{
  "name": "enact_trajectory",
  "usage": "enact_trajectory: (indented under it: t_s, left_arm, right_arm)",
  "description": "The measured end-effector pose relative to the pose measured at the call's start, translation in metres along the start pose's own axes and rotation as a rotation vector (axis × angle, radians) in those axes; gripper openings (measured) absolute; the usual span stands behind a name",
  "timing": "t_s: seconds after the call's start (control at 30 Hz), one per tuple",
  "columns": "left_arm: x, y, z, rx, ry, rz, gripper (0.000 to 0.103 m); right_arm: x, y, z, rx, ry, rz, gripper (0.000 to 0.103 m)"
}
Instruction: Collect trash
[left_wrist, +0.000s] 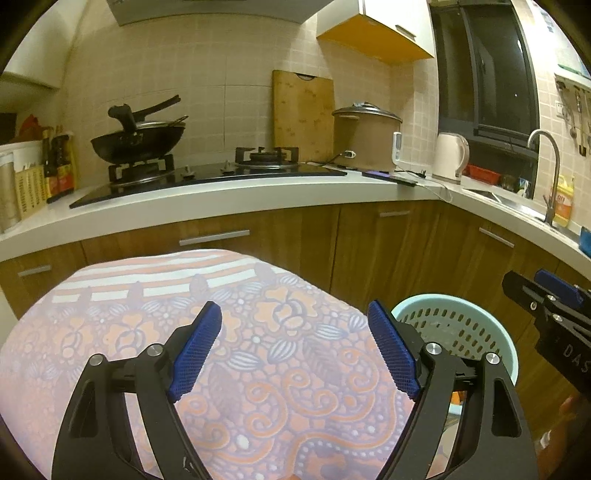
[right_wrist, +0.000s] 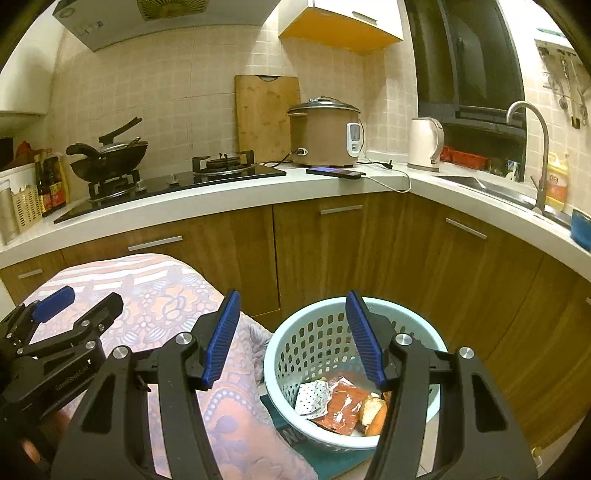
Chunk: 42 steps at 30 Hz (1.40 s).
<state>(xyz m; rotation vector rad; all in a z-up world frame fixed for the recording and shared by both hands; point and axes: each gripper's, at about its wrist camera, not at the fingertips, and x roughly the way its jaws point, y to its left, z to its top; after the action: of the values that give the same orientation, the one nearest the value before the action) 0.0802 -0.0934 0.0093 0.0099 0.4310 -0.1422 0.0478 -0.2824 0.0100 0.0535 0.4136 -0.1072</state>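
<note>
The patterned cloth (left_wrist: 207, 354) over the low table spreads wide and bare, no scrap showing on it in either view. Just beside it on the floor sits the pale blue basket (right_wrist: 354, 439), and the trash (right_wrist: 340, 404) is down inside: a dotted wrapper, a red packet, some orange peel. The left gripper (left_wrist: 293, 347) hangs over the cloth, fingers apart, nothing between them. The right gripper (right_wrist: 293, 339) hovers above the basket, fingers apart too, empty. By the look of it, the collecting is all but finished.
</note>
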Motion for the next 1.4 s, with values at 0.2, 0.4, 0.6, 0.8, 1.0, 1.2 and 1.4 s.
enact_trajectory:
  t_s: [0.2,0.4,0.6,0.8,1.0,1.2,1.4]
  left_arm:
    - [-0.0005,-0.0019,-0.0004,0.009,-0.002,-0.001,0.082]
    - [-0.0006,-0.0018,-0.0002,0.002,-0.003,-0.006,0.082]
    - [0.0001,-0.0020,0.0001,0.005,0.001,-0.004,0.085]
    - [0.0002,-0.0022,-0.0001,0.004,0.000,-0.009,0.096]
    - [-0.0010,-0.0033,-0.0004,0.007,-0.004,-0.007,0.096]
    - [-0.0008,-0.0018,0.0005,0.001,-0.004,-0.004,0.096]
    - [-0.0002,0.0034,0.0022,-0.022,0.001,-0.014,0.096]
  right_arm:
    - [0.0024,-0.0030,0.0007,0.018,0.010,0.020,0.056]
    - [0.0029,-0.0043,-0.0012,0.024,0.015,0.014,0.056]
    - [0.0034,-0.0057,-0.0024,0.034,0.019,0.023,0.056]
    - [0.0046,-0.0055,-0.0034,0.035,0.025,0.018,0.056]
    - [0.0048,-0.0055,-0.0043,0.041,0.032,0.021,0.056]
    - [0.0048,-0.0056,-0.0042,0.045,0.031,0.020,0.063]
    - [0.0041,-0.0049,-0.0049,0.047,0.029,0.018,0.064]
